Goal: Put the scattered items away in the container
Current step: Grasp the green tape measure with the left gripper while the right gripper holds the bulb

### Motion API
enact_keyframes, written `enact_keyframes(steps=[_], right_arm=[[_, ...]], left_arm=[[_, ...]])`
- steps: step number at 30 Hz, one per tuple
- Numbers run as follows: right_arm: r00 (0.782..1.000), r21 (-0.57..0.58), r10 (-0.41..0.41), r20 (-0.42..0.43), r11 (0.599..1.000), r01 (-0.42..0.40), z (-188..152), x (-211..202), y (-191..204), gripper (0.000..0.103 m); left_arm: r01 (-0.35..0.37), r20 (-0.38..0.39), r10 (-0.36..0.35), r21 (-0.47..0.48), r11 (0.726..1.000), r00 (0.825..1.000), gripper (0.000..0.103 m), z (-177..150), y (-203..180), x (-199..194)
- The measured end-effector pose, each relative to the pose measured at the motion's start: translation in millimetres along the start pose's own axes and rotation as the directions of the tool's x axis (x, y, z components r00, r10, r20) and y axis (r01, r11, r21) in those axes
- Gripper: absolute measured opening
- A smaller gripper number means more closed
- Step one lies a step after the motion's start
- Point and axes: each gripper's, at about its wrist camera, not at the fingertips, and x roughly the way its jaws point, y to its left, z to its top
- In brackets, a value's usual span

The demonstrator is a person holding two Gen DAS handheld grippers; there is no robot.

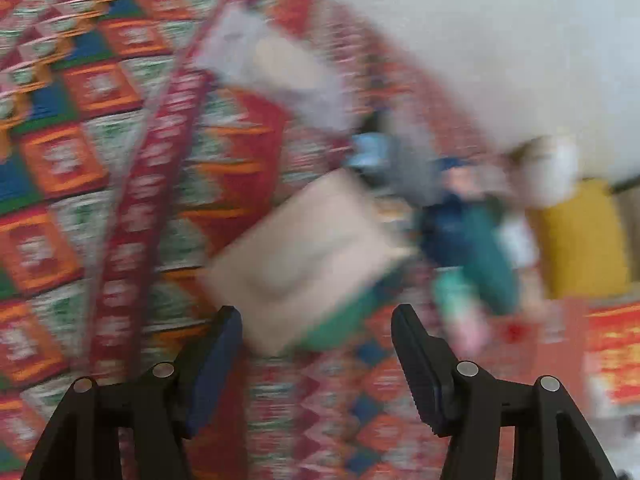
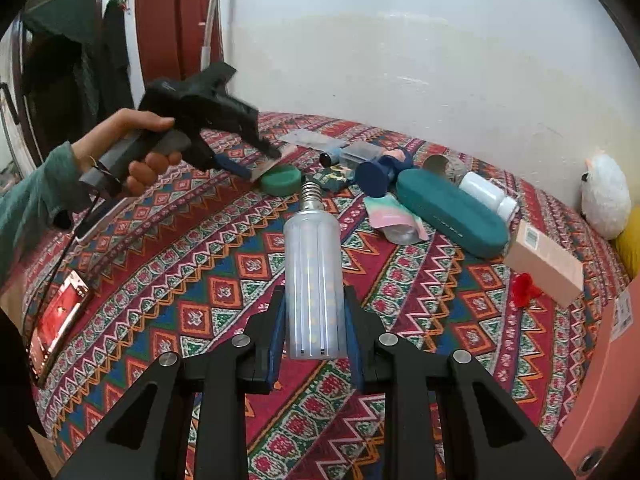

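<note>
Between the closed fingers of the right gripper point(image 2: 314, 322) stands a white bulb point(image 2: 313, 276), held above the patterned bedspread point(image 2: 168, 264), its screw base pointing away toward the scattered items. Beyond it lie a green case point(image 2: 452, 218) and a white bottle point(image 2: 486, 192). The left gripper point(image 1: 316, 364) is open, empty, over a blurred beige box point(image 1: 304, 252).

The left gripper point(image 1: 316, 344) stands open, empty — above it a blurred beige box point(image 1: 304, 248) on the patterned cloth point(image 1: 100, 160).
</note>
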Motion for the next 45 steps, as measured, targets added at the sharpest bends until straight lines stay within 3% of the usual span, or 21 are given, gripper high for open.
enact_keyframes(steps=[4, 7, 8, 9, 11, 15, 19, 21, 25, 26, 28, 30, 33, 36, 40, 45], right_arm=[[1.0, -0.025, 0.019, -0.007, 1.0, -0.019, 0.6, 6.0, 5.1, 0.028], [1.0, -0.022, 0.026, -0.015, 0.999, -0.027, 1.2, 12.2, 7.7, 0.028], [0.999, -0.022, 0.028, -0.018, 0.999, -0.028, 1.4, 13.7, 8.7, 0.028], [0.999, -0.025, 0.03, -0.021, 0.999, -0.03, 1.3, 14.4, 10.0, 0.028], [0.999, -0.031, 0.033, -0.024, 0.999, -0.034, 0.5, 15.2, 11.2, 0.028], [0.999, -0.021, 0.032, -0.025, 0.999, -0.032, -0.9, 14.9, 7.8, 0.028], [0.999, -0.008, 0.027, -0.025, 1.0, -0.027, -2.6, 13.3, 3.7, 0.028], [0.999, -0.007, 0.028, -0.025, 1.0, -0.028, -3.4, 11.7, 3.3, 0.028], [0.999, -0.013, 0.028, -0.023, 1.0, -0.029, -5.0, 8.6, 3.7, 0.028], [0.999, -0.015, 0.029, -0.022, 0.999, -0.029, -5.2, 7.7, 3.5, 0.028], [0.999, -0.01, 0.034, -0.019, 0.999, -0.034, -6.0, 6.6, 2.0, 0.028], [0.999, -0.002, 0.04, -0.018, 0.999, -0.04, -7.1, 7.3, -0.1, 0.028], [0.999, 0.008, 0.048, -0.017, 0.999, -0.048, -8.2, 9.6, -3.4, 0.028], [0.998, 0.022, 0.053, -0.017, 0.998, -0.052, -7.0, 12.2, -6.8, 0.028], [0.998, 0.035, 0.057, -0.012, 0.998, -0.057, -5.3, 13.8, -8.1, 0.028], [0.998, 0.046, 0.06, -0.009, 0.997, -0.06, -5.5, 14.7, -9.1, 0.028]], left_arm=[[0.001, 0.014, 0.0, -0.04, 0.999, 1.0, 0.064, 2.4, 8.3, -6.2], [0.053, 0.013, -0.052, -0.065, 0.997, 0.999, 0.064, 4.5, 17.4, 5.4], [0.07, 0.028, -0.068, -0.069, 0.995, 0.997, 0.059, 4.5, 19.8, 7.8], [0.092, 0.044, -0.089, -0.069, 0.993, 0.995, 0.014, 4.2, 21.4, 9.8], [0.144, 0.053, -0.14, -0.074, 0.987, 0.989, 0.0, 4.8, 24.5, 13.0], [0.213, 0.054, -0.208, -0.102, 0.972, 0.977, 0.0, 7.7, 29.2, 9.4], [0.242, 0.088, -0.235, -0.085, 0.967, 0.968, 0.0, 9.1, 22.0, -6.0], [0.247, 0.064, -0.243, -0.065, 0.967, 0.968, 0.0, 8.2, 15.7, -6.5], [0.12, 0.005, -0.12, -0.063, 0.991, 0.993, 0.0, 5.2, 13.0, 8.4], [0.102, 0.003, -0.102, -0.068, 0.992, 0.995, 0.001, 5.3, 14.1, 9.9], [0.086, 0.005, -0.086, -0.089, 0.992, 0.996, 0.028, 6.9, 18.5, 10.4], [0.123, -0.005, -0.124, -0.089, 0.988, 0.992, 0.055, 8.0, 21.3, 10.8], [0.188, -0.015, -0.19, -0.095, 0.978, 0.982, 0.074, 10.0, 21.5, 11.3], [0.196, -0.013, -0.197, -0.061, 0.979, 0.98, 0.09, 9.1, 12.2, 14.5], [0.144, 0.002, -0.144, 0.024, 0.989, 0.99, 0.094, 5.1, -9.7, 21.2], [0.19, -0.022, -0.189, 0.085, 0.978, 0.982, 0.085, -1.0, -24.9, 30.8]])
